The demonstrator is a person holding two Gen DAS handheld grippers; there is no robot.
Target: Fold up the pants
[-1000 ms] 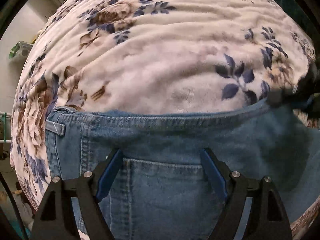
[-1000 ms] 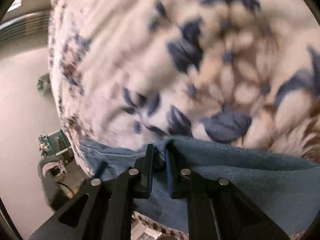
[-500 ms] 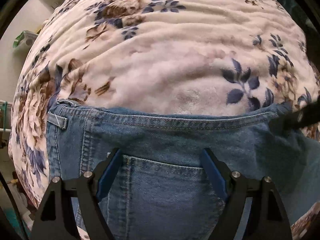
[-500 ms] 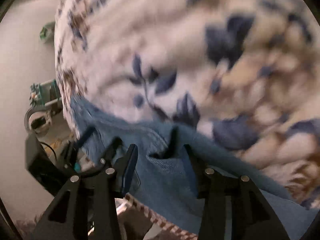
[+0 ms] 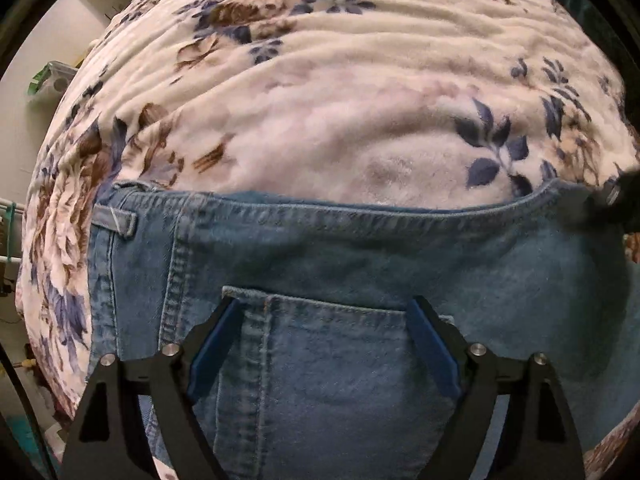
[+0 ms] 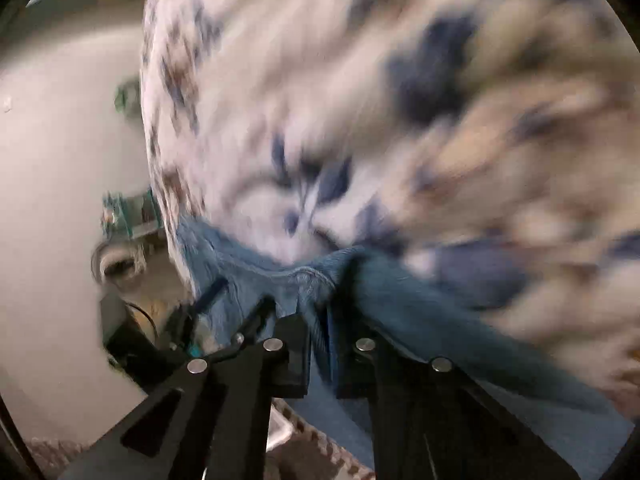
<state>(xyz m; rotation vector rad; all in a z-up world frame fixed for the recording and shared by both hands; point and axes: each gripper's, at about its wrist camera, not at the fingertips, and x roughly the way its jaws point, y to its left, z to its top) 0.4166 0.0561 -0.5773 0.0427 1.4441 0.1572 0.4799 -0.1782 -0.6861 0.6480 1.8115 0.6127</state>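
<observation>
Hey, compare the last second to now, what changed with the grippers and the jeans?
The right gripper, shut on the jeans a second ago and open half a second ago, has closed again on the waistband edge. In the left view the waistband sits lower and the floral blanket shows more. The left gripper stays open over the back pocket, holding nothing.

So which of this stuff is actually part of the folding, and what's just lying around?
Part of the job:
jeans
left gripper, open over the back pocket
right gripper, shut on the jeans' edge

Just there:
floral blanket
green bin
</observation>
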